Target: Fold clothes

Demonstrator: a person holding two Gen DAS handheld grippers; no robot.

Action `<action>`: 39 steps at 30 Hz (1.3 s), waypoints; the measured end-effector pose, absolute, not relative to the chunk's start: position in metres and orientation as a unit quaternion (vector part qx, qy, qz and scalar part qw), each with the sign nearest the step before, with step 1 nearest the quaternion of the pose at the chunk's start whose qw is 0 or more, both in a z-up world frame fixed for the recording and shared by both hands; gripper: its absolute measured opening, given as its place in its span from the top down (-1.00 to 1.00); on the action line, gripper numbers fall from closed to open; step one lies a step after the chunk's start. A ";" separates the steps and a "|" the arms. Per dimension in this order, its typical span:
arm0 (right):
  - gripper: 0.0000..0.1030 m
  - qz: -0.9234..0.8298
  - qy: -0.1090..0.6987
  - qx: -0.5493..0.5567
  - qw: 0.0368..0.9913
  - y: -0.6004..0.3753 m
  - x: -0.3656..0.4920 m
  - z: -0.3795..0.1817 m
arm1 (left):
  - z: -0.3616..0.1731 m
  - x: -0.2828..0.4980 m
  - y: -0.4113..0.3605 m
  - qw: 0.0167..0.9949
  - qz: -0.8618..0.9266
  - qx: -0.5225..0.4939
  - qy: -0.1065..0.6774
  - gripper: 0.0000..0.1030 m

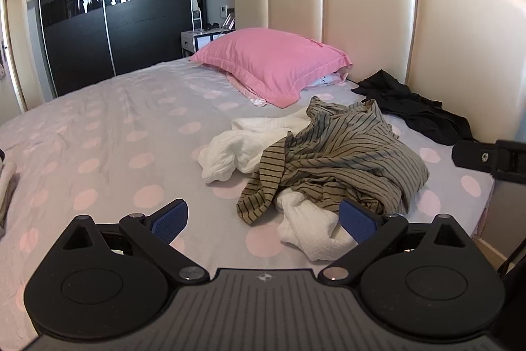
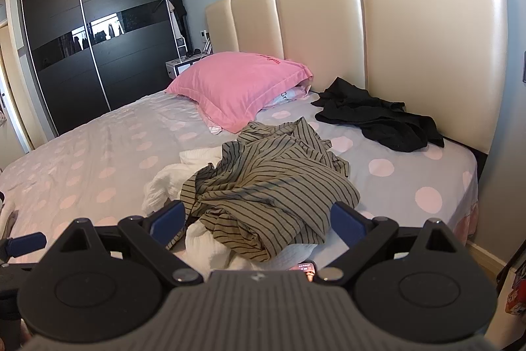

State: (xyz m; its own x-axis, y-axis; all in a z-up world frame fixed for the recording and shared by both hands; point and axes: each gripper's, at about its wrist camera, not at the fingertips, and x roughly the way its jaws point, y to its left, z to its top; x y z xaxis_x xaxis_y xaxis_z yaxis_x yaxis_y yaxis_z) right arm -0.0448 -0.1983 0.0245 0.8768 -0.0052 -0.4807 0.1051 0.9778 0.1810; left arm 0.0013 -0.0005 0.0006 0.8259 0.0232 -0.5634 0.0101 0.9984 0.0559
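I held my left gripper [image 1: 263, 219] and right gripper [image 2: 258, 224] spread wide, grasping nothing; the striped shirt [image 2: 273, 183] lay crumpled over white cloth [image 1: 230, 147] just ahead of the jaws, bare bedsheet [image 1: 108, 134] stretching leftward

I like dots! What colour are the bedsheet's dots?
Pale pink dots on the lilac bedsheet, clearest in the left wrist view.

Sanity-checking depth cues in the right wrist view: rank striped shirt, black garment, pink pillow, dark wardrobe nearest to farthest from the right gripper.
1. Striped shirt: crumpled just ahead of the open right gripper.
2. Black garment: ahead right, by the headboard.
3. Pink pillow: ahead left, at the bed's head; close to the black garment in range, hard to call.
4. Dark wardrobe: far left, beyond the bed.
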 end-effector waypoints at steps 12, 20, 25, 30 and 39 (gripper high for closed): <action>-0.87 -0.028 0.248 0.100 0.963 -0.197 -0.045 0.021 | 0.003 0.002 -0.005 0.954 -0.005 0.031 0.299 -0.93; -0.87 -0.026 0.248 0.101 0.963 -0.199 -0.045 0.024 | 0.005 0.001 -0.007 0.952 -0.012 0.029 0.306 -0.93; -0.87 -0.025 0.249 0.101 0.963 -0.200 -0.046 0.025 | 0.004 0.003 -0.009 0.950 -0.009 0.032 0.311 -0.93; -0.87 -0.025 0.249 0.103 0.963 -0.201 -0.045 0.025 | 0.001 0.005 -0.010 0.948 -0.006 0.034 0.315 -0.93; -0.87 -0.023 0.249 0.104 0.963 -0.202 -0.046 0.024 | -0.002 0.005 -0.007 0.945 0.000 0.030 0.324 -0.93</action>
